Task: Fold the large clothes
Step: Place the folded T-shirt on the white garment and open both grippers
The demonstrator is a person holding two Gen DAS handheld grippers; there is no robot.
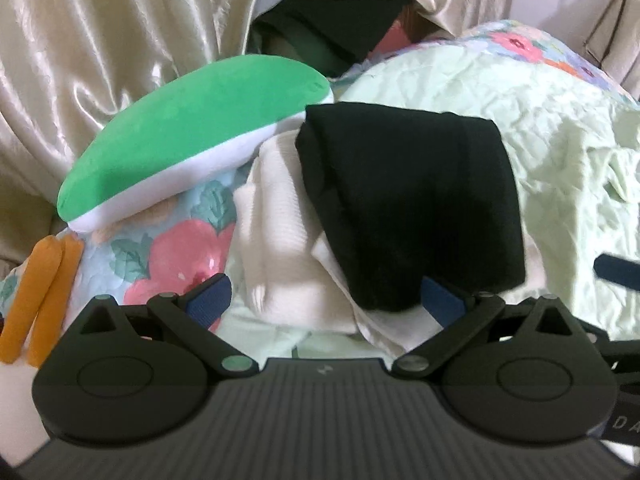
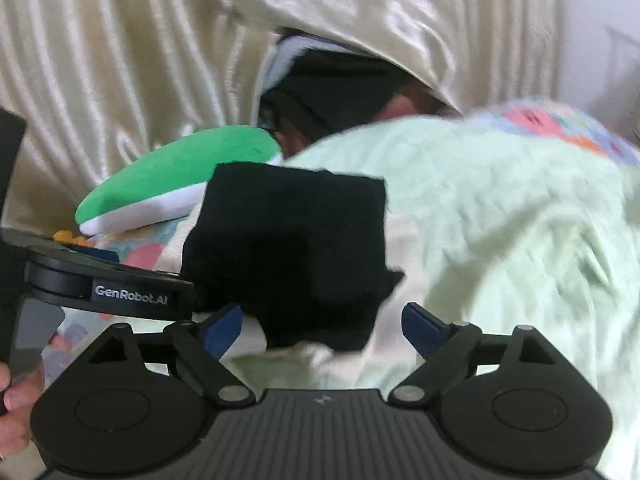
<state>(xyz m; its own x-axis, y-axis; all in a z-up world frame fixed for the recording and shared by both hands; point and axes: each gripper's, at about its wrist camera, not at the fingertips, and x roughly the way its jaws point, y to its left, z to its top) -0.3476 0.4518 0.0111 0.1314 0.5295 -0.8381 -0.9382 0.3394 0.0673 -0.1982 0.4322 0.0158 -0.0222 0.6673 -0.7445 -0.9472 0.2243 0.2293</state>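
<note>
A folded black garment (image 1: 408, 200) lies on top of a folded white garment (image 1: 280, 248), both resting on a crumpled pale green sheet (image 1: 520, 128). My left gripper (image 1: 326, 300) is open just in front of the pile, its blue pads (image 1: 210, 298) apart, with nothing between them. In the right wrist view the same black garment (image 2: 292, 256) sits over the white garment (image 2: 304, 356). My right gripper (image 2: 322, 328) is open too, its jaws wide on either side of the black garment's near edge, gripping nothing. The left gripper's body (image 2: 108, 284) shows at the left there.
A green and white plush pillow (image 1: 192, 136) leans at the left, with orange plush pieces (image 1: 44, 296) beside it. A floral quilt (image 1: 176, 248) lies underneath. Shiny cream curtains (image 1: 100, 40) hang behind, with dark clothes (image 1: 332, 24) in a gap. A hand (image 2: 16, 396) holds the left gripper.
</note>
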